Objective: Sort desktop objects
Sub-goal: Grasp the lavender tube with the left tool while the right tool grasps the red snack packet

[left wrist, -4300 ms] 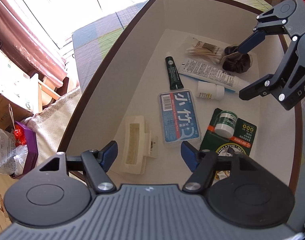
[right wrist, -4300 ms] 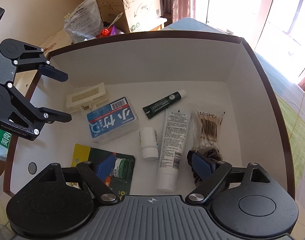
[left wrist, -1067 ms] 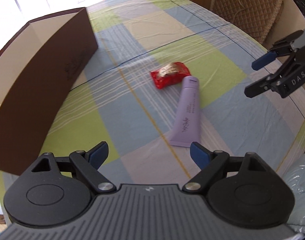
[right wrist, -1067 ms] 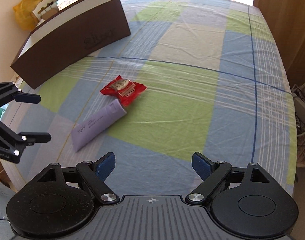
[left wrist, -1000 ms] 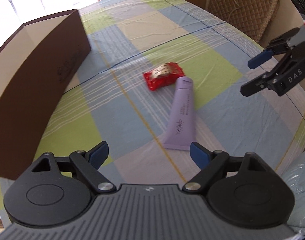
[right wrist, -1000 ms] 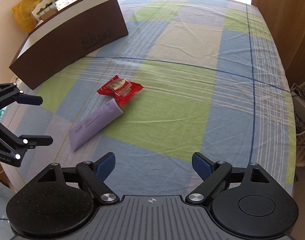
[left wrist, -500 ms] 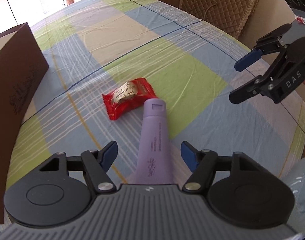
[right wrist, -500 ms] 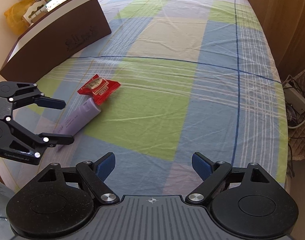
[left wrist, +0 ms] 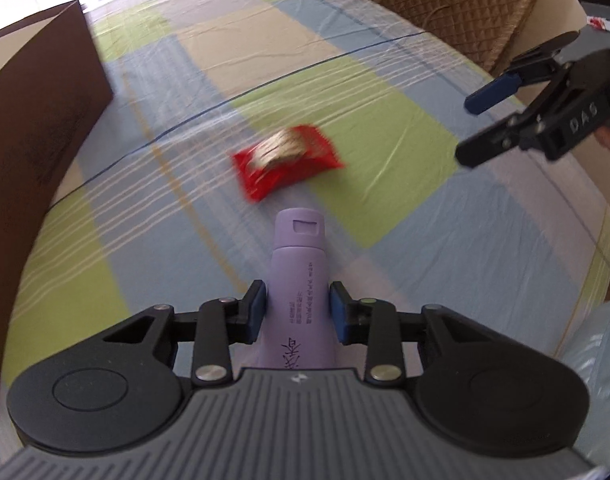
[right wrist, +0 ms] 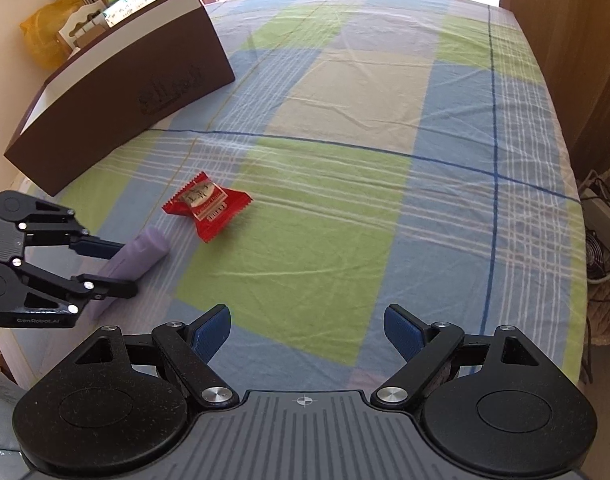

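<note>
While the brown box (right wrist: 121, 92) stands at the far left of the table (right wrist: 345, 208), at about ten o'clock in the right wrist view, its open top faces up and its dark long side carries a printed word that I cannot read. The table is covered with a checked cloth in blue, green and beige.

The left gripper (left wrist: 297, 312) is closed narrow on the purple tube (left wrist: 299, 280): its two blue pads (left wrist: 256, 308) press the tube body from both sides, and the cap end points away from the camera, toward twelve o'clock. In the right wrist view the same tube (right wrist: 139, 258) sits at nine o'clock, between the black fingers of this gripper; it seems to be low on the cloth, but I cannot tell if it touches it.

Just beyond the cap lies the red snack packet (right wrist: 207, 206), flat on the cloth, near the tube but apart from it. In the left wrist view the packet (left wrist: 287, 162) is blurred.

The right gripper (right wrist: 307, 332) is wide open and holds nothing; its blue pads stand well apart over a green square. The left wrist camera shows it (left wrist: 489, 120) at two o'clock, above the table edge.
</note>
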Demonstrator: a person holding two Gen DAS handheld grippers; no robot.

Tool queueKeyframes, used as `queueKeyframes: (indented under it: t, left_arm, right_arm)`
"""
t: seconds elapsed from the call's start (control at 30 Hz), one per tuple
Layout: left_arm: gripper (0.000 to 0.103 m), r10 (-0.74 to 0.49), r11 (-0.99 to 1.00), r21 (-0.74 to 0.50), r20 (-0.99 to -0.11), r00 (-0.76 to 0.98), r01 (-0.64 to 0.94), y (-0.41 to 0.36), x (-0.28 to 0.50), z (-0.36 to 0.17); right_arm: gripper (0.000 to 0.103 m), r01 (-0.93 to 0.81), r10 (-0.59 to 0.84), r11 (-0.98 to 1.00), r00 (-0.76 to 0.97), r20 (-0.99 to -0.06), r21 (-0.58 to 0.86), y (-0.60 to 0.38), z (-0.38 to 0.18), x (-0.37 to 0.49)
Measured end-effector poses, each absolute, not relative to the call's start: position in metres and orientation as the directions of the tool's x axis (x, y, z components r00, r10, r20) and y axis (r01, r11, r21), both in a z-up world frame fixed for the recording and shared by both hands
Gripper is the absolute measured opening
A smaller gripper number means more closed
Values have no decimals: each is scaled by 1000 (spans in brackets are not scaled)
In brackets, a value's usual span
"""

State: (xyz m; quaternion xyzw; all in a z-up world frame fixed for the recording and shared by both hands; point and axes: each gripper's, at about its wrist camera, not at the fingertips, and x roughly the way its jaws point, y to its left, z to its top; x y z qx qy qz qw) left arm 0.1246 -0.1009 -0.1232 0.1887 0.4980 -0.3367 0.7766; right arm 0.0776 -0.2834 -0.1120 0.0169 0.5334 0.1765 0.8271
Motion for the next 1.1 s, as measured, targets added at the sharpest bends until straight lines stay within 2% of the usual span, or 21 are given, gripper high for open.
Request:
queueKeyframes:
  t: [0.13, 0.17, 0.2, 0.23, 0.3, 0.4, 0.63, 0.97, 1.03, 1.1]
  left_arm:
    - [30, -277, 767, -19, -912, 303, 642, -68, 128, -123]
    - [32, -270, 782, -20, -911, 310, 623, -62, 131, -123]
    - [39, -265, 797, -23, -911, 315, 604, -57, 133, -123]
    - [41, -265, 809, -33, -912, 313, 587, -54, 136, -123]
    - [39, -271, 820, -50, -911, 309, 571, -51, 140, -122]
    - [28, -275, 821, -55, -910, 310, 569, -51, 139, -121]
    - [28, -243, 852, -40, -913, 327, 521, -27, 131, -114]
    - [28, -221, 886, -35, -908, 355, 462, 7, 124, -103]
    - [28, -218, 889, -38, -911, 349, 457, 12, 124, -105]
    - [28, -216, 891, -42, -915, 341, 452, 17, 123, -107]
  right_arm:
    - [89, -315, 341, 921, 360, -869, 231, -273, -113, 85]
    - [89, -331, 348, 915, 360, -866, 230, -268, -113, 89]
    - [89, -347, 355, 909, 359, -863, 229, -263, -113, 93]
    - [89, -363, 361, 903, 359, -860, 228, -258, -113, 96]
    - [89, -395, 375, 891, 358, -855, 225, -249, -113, 104]
    - [89, -442, 395, 870, 356, -847, 220, -235, -112, 115]
    - [89, -572, 425, 799, 319, -847, 185, -201, -120, 143]
    - [88, -653, 411, 742, 261, -873, 154, -173, -137, 164]
    - [40, -679, 396, 719, 228, -889, 146, -167, -142, 160]
    - [39, -677, 372, 726, 237, -897, 122, -163, -144, 155]
